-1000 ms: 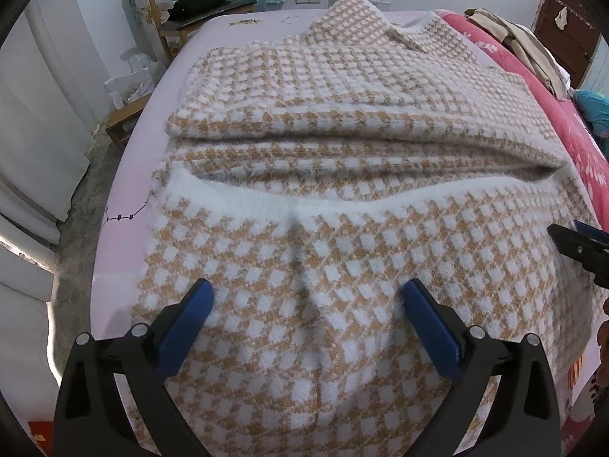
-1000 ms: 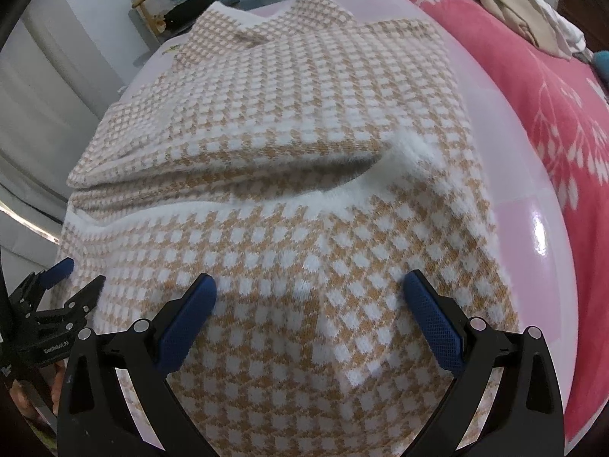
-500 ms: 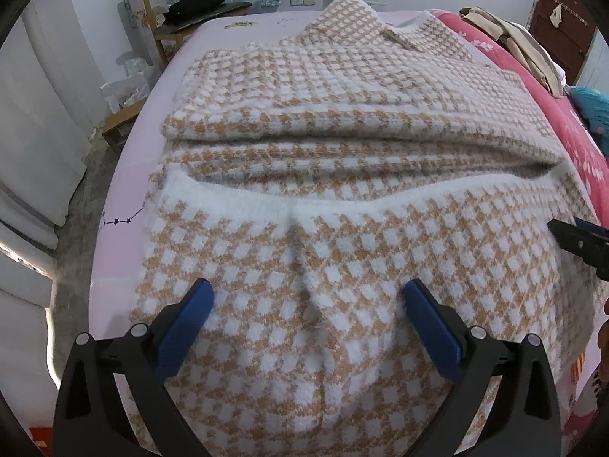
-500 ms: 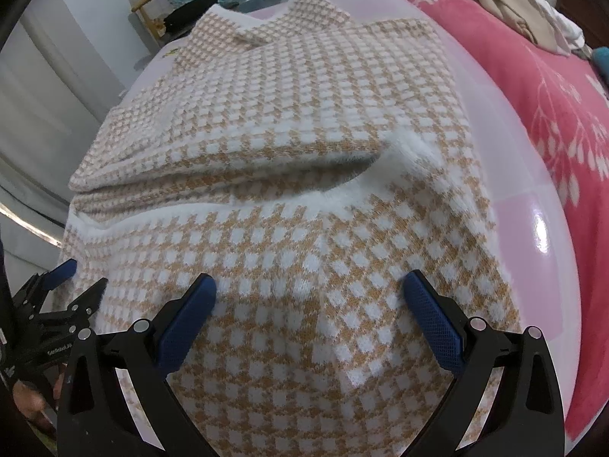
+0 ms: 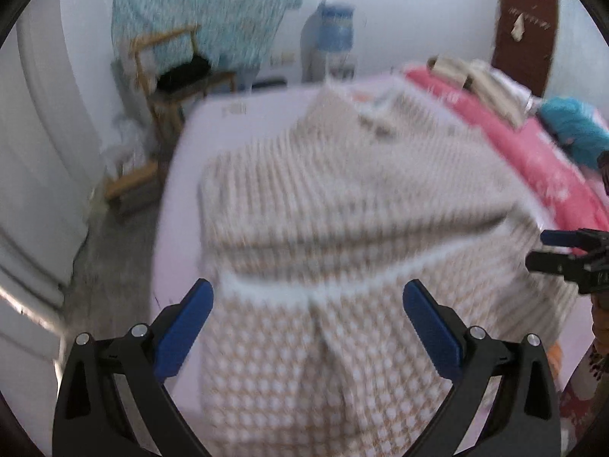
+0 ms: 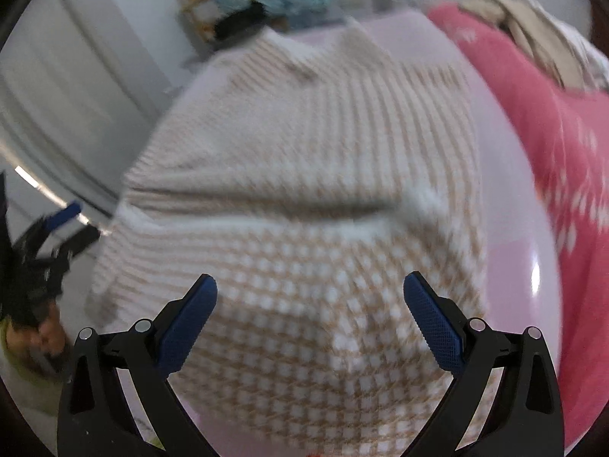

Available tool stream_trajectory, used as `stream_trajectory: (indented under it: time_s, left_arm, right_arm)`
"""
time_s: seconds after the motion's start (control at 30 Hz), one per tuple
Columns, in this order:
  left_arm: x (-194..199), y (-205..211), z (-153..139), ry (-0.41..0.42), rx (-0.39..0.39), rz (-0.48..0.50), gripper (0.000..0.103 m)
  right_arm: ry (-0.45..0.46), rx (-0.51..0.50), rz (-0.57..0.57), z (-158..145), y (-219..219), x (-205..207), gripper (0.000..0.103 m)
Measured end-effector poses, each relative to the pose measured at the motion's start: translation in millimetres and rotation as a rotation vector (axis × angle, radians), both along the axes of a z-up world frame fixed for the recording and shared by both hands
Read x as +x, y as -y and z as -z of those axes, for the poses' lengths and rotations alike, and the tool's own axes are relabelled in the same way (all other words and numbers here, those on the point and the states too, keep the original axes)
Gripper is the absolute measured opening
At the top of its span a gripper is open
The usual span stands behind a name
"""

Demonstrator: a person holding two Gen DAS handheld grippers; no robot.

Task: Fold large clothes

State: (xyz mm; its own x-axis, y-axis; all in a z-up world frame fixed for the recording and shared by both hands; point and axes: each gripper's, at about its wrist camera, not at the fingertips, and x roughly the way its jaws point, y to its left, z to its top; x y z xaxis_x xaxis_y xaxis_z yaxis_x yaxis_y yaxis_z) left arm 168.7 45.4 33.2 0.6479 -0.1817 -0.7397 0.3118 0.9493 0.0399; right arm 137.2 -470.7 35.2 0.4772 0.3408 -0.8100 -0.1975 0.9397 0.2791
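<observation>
The left gripper [image 5: 308,304], black with blue pads, has its jaws spread wide and holds nothing; the garment shows in the gap between its fingers. The right gripper [image 6: 310,301], of the same make, is likewise spread wide and empty. Under both lies the tan-and-white checked knitted garment [image 5: 342,209], spread over a pale pink bed sheet [image 5: 213,125]. Its near portion is folded back on itself, with a fuzzy white hem [image 6: 266,224] running across the middle as the edge of that top layer. Both views are blurred, so the weave at the far end reads only as stripes.

In the left wrist view, the right gripper shows at the right edge, beside the garment's right side. In the right wrist view, the left gripper [image 6: 72,224] appears at the left edge, near the garment's left side.

A bright pink blanket with a white leaf print [image 6: 552,122] lies along the right of the sheet, with beige clothes piled [image 6: 533,26] at its far end. Past the bed stands a wooden chair [image 5: 167,72] holding something black, before a teal patterned cloth [image 5: 205,3] hanging on the wall.
</observation>
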Motion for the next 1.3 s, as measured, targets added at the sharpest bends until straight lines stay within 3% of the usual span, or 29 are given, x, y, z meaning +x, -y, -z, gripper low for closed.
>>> stream_trajectory:
  time_s: [0.2, 0.37, 0.53, 0.73, 0.8, 0.93, 1.0, 1.07, 1.1, 1.2, 1.3]
  left_arm:
    - [65, 1, -54, 0.097, -0.111, 0.045, 0.097]
    - [144, 20, -62, 0.083, -0.194, 0.079, 0.091]
    - [229, 46, -53, -0.001, -0.279, 0.115, 0.084]
    - [319, 96, -18, -0.146, -0.289, 0.117, 0.082]
    - [342, 106, -1, -0.194, -0.289, 0.086, 0.074]
    - [362, 115, 24, -0.264, -0.286, 0.049, 0.056]
    - [365, 115, 33, -0.296, -0.298, 0.049, 0.039]
    - [366, 119, 39, -0.302, -0.29, 0.051, 0.028]
    - [364, 120, 39, -0.294, -0.281, 0.057, 0.022]
    - [355, 119, 33, -0.277, -0.283, 0.08, 0.013]
    - [337, 117, 20, -0.241, -0.269, 0.12, 0.011]
  right_arm:
    - [0.14, 0.001, -0.04, -67, 14, 43, 0.095]
    - [0.175, -0.013, -0.044, -92, 17, 112, 0.092]
    - [0.122, 0.004, -0.013, -87, 26, 201, 0.084]
    - [-0.002, 0.049, 0.041, -50, 28, 287, 0.068]
    - [-0.039, 0.063, 0.058, -37, 28, 306, 0.062]
    - [-0.106, 0.058, 0.078, -9, 25, 334, 0.05]
    - [-0.141, 0.061, 0.084, 3, 26, 342, 0.039]
    - [-0.164, 0.085, 0.072, 10, 26, 344, 0.016]
    - [-0.165, 0.094, 0.065, 10, 26, 342, 0.011]
    - [-0.11, 0.069, 0.031, -4, 22, 327, 0.009]
    - [-0.061, 0.042, -0.006, -22, 17, 304, 0.008]
